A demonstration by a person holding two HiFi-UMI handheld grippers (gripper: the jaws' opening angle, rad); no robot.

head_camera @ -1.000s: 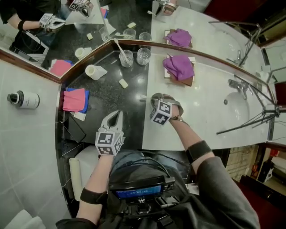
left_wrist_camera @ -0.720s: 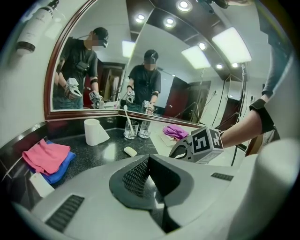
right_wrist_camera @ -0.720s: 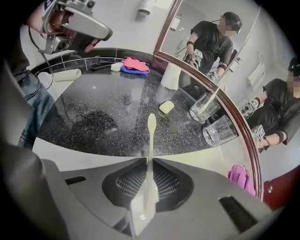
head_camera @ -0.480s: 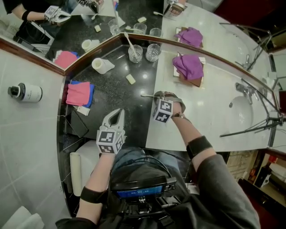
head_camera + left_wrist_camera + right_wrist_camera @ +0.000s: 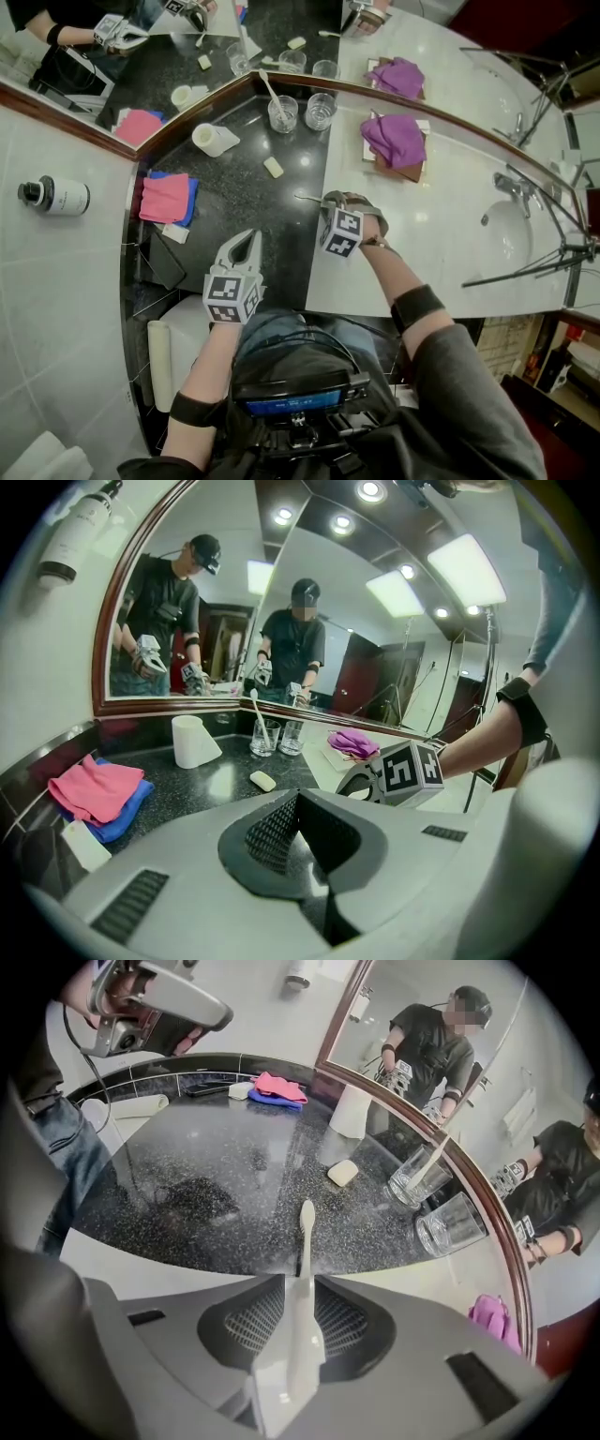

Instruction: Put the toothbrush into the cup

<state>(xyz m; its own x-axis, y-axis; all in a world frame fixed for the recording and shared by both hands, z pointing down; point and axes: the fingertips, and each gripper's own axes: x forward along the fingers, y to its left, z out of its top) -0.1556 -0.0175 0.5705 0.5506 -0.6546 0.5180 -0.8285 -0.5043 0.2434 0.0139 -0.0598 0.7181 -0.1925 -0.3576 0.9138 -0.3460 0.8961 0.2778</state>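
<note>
A white toothbrush (image 5: 305, 1241) lies between my right gripper's (image 5: 298, 1281) jaws, its bristle head pointing out over the black counter. Those jaws have just been opening, and a gap shows on each side of the handle. In the head view the right gripper (image 5: 330, 201) points down at the seam between the black and white counters, and the toothbrush's (image 5: 306, 198) head sticks out to its left. Two glass cups stand at the mirror: one (image 5: 282, 112) holds another toothbrush, the other (image 5: 321, 110) is empty. My left gripper (image 5: 246, 240) hovers shut and empty over the near counter edge.
A soap bar (image 5: 274, 167), a tipped white roll (image 5: 214, 139) and a pink cloth on a blue one (image 5: 165, 197) lie on the black counter. A purple cloth (image 5: 394, 139) sits on a tray to the right. Further right are a sink (image 5: 511, 220) and tripod legs (image 5: 525, 258).
My right gripper has sunk a little toward the counter with the toothbrush in its jaws. The left gripper has stayed where it was.
</note>
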